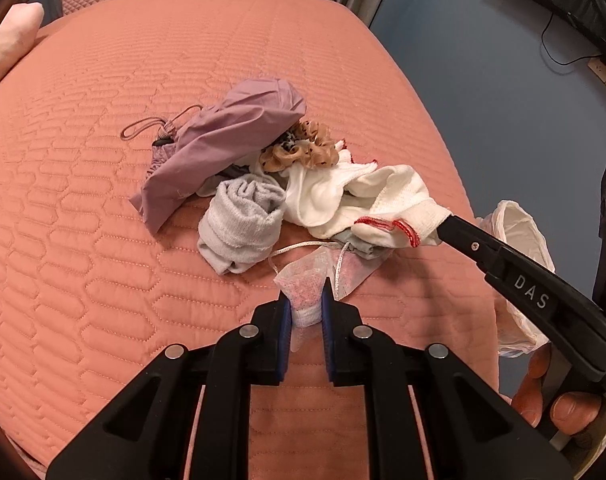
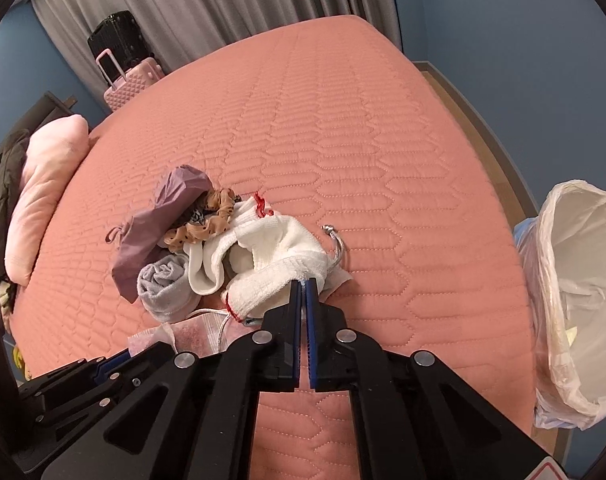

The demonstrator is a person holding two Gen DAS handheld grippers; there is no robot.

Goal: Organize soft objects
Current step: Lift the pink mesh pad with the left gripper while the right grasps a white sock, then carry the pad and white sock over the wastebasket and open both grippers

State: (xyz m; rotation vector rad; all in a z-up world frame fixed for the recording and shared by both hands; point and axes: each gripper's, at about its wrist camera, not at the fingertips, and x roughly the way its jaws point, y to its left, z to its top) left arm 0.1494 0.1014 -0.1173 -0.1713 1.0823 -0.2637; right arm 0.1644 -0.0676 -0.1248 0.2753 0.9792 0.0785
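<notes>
On the quilted bed [image 1: 103,200] lies a heap: mauve pouch [image 1: 223,148], rolled grey sock [image 1: 239,224], spotted tan scrunchie [image 1: 303,152], white cloth [image 1: 383,200] with red stitching. The left gripper [image 1: 306,308] clamps a speckled pink sachet [image 1: 303,284]. The right gripper [image 2: 303,288] pinches the cloth's corner.

Wide bed [image 1: 103,208] under a salmon-pink quilted coverlet stitched in long hexagon rows. Near its middle, one small heap: mauve nylon drawstring pouch [image 1: 223,148] at ten o'clock, rolled grey knit sock [image 1: 239,228] at seven, tan dotted fabric scrunchie [image 1: 303,150] at twelve, white terry cloth with red-stitched edge [image 1: 383,204] at three, sheer mesh sachet of pink granules [image 1: 307,284] at six. Pale pink plush pillow [image 2: 43,200] at the bed's left edge.
</notes>
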